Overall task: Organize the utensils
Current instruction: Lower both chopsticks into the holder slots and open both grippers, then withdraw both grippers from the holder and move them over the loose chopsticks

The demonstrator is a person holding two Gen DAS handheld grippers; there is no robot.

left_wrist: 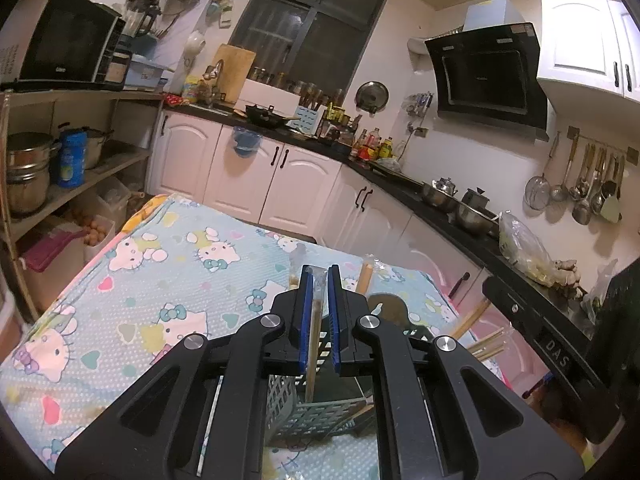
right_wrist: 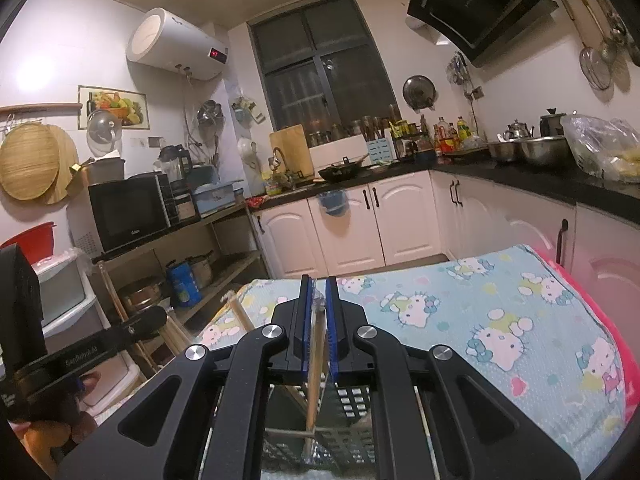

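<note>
A bench (left_wrist: 132, 280) draped in a pale blue cartoon-cat cloth fills the foreground of both wrist views, with white kitchen cabinets (left_wrist: 248, 172) and a black countertop (left_wrist: 460, 216) behind it. On the bench, below both claws, stands a grey slotted plastic utensil basket (left_wrist: 316, 412). In the left wrist view several loose wooden chopsticks (left_wrist: 486, 346) stick up out of it to the right.

The left claw (left_wrist: 320, 280) is closed on a long wooden chopstick in a clear plastic sleeve (left_wrist: 314, 340), its blue pads pressing it from both sides; the chopstick hangs down with its lower end inside the basket. The right claw (right_wrist: 320, 292) likewise pinches a second sleeved wooden chopstick (right_wrist: 316, 364), which slants down into the grey basket (right_wrist: 348, 412) beneath.
</note>
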